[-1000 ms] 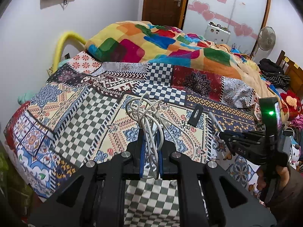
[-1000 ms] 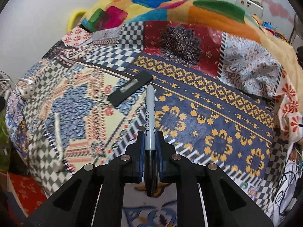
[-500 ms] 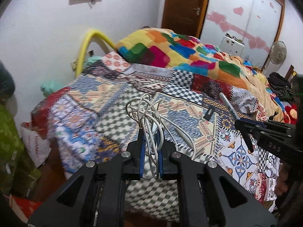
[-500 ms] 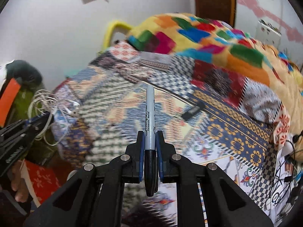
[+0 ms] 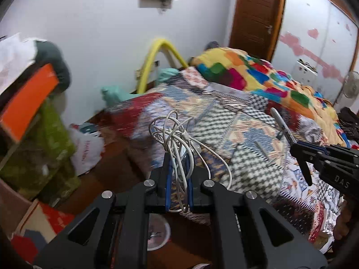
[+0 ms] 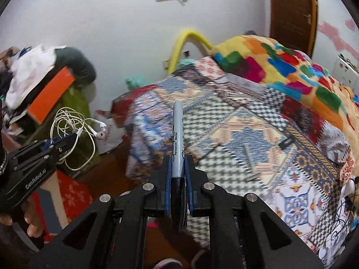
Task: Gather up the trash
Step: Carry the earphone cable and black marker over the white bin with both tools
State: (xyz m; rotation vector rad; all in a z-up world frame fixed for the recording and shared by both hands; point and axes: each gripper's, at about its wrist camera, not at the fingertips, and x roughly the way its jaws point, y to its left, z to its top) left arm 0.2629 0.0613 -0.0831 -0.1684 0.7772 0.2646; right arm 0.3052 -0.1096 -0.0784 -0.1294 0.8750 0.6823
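At the bottom centre of the left wrist view, the left gripper (image 5: 178, 179) pinches a tangle of white earphones (image 5: 179, 134) between its blue-lined fingers (image 5: 167, 179). The thin cord loops upward in several loose coils above the fingertips, and one strand trails down to the right. In the right wrist view the same bundle shows at mid-left, its earbuds dangling off the gripper's tip.

At the bottom centre of the right wrist view, the right gripper (image 6: 178, 174) clamps a permanent marker (image 6: 178, 139). The marker stands upright along the fingers: a pale grey barrel with black script lettering, a rounded grey end pointing to the middle of the frame, and a black end hanging below the pads. In the left wrist view it appears at the right, sticking up from the other gripper.

Beyond both grippers, filling the centre and right of each view, lies the bed (image 6: 246, 116) with a patchwork cover of checks and tile patterns, somewhat blurred. On it, right of centre, rest a slim grey stick (image 6: 248, 155) and a small black clip (image 6: 285, 142). A bright multicoloured blanket (image 6: 280, 67) is heaped at the upper right.
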